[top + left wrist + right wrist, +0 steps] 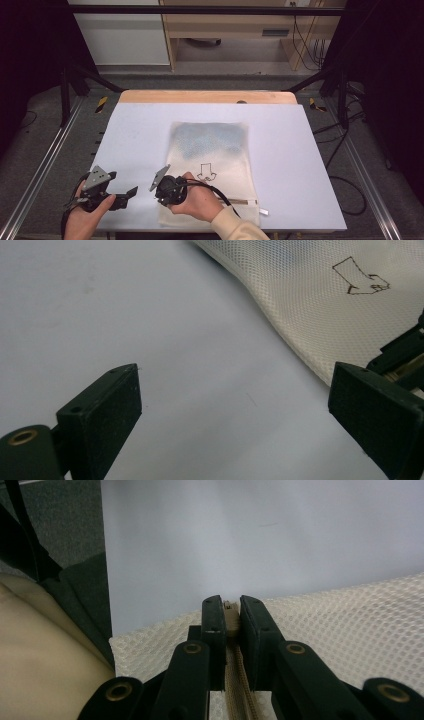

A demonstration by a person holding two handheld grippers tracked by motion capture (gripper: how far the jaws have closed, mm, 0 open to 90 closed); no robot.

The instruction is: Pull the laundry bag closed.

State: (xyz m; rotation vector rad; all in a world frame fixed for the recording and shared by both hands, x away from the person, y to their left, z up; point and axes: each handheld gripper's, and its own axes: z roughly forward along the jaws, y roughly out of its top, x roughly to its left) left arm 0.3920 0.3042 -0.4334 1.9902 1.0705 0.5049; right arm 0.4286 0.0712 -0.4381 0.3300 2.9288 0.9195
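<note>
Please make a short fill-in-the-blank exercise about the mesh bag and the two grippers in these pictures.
1. The right gripper has its jaws closed on the bag's ____.
2. The left gripper has its jaws ____, over the bare table.
3. The drawing on the mesh bag is an ____.

Missing words: zipper; open; arrow

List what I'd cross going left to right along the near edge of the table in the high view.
Left claw, held open over the bare white table top → right claw, shut on the zipper end at the mesh bag's corner → mesh bag → metal zipper pull.
</note>
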